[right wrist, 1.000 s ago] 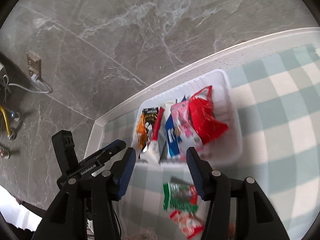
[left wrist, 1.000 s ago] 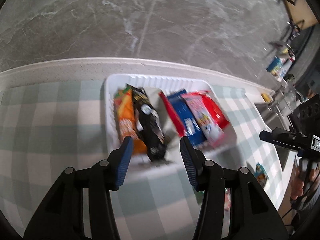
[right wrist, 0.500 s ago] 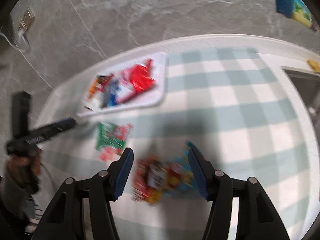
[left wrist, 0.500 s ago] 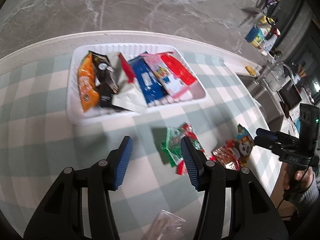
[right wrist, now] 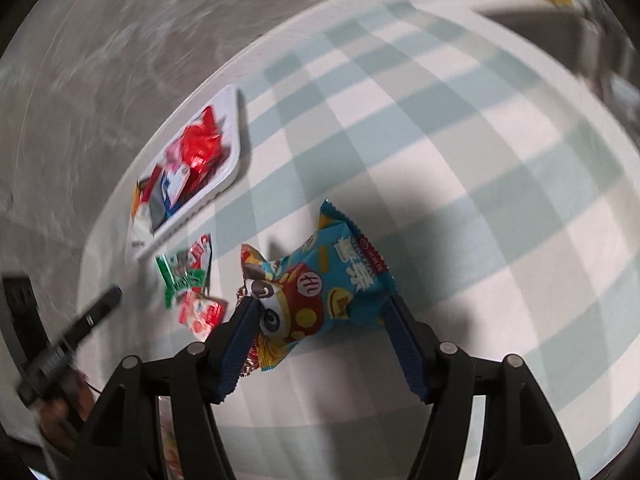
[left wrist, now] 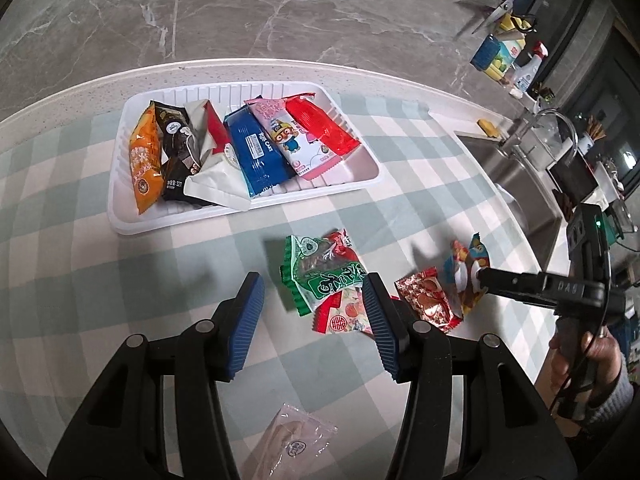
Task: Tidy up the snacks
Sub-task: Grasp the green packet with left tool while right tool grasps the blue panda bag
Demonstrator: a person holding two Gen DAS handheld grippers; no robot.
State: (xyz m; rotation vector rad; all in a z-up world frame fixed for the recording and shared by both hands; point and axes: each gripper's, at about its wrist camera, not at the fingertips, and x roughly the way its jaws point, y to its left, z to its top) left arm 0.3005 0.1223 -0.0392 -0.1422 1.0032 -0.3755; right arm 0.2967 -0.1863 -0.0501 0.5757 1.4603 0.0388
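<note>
While a second ago both claws looked at the white tray, the right gripper has been opening around the blue snack bag on the checked cloth. Left gripper hangs half open, empty.

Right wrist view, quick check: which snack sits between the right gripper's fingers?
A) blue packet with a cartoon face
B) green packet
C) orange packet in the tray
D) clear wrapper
A: in the right wrist view the blue packet with a cartoon face lies between the fingers of the right gripper, whose jaws have just been opening; the green packet lies off to the left, nearer the white tray.
</note>
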